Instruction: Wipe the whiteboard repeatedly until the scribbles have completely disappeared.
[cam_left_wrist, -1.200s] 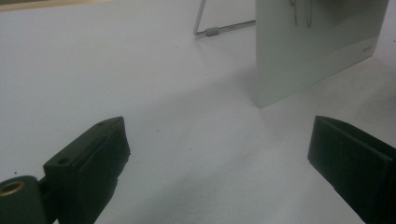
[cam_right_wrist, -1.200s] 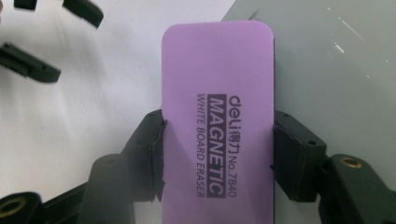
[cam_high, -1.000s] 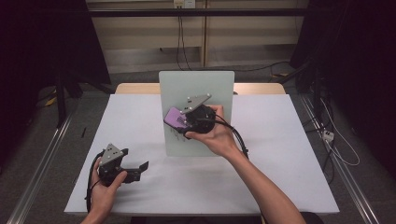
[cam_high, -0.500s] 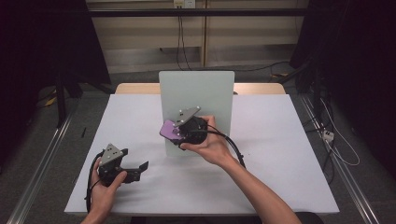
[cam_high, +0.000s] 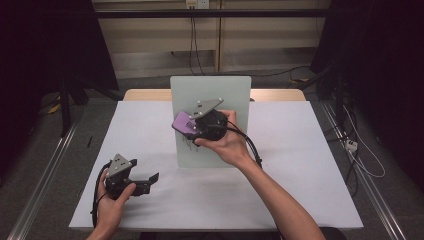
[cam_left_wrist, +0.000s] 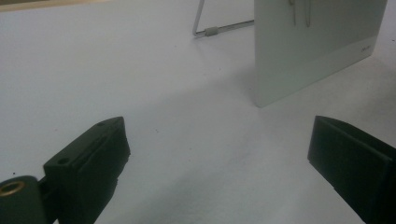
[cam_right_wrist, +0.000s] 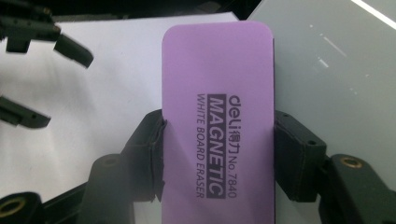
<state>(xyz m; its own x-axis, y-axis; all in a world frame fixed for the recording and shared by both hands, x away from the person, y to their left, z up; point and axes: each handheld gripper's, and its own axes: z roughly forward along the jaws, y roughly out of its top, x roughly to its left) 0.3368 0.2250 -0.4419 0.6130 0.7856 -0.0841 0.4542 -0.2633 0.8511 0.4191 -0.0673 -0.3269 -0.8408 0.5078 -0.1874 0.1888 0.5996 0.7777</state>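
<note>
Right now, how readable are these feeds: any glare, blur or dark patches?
High view: table evenly lit, surroundings nearly black. Right gripper view: purple eraser sharp, its print legible; thin glare streaks on the whiteboard. Left gripper view: near jaws soft and out of focus, the board's lower corner fairly clear, a faint shadow beneath it.

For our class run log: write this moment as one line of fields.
right gripper: shut on purple eraser | eraser: over whiteboard | left gripper: open, idle above table

left gripper (cam_high: 150, 178): black body, grey three-cornered plate, black cable | right gripper (cam_right_wrist: 219, 140): black jaws, brass screw holes, grey plate | forearms bare, no sleeves
</note>
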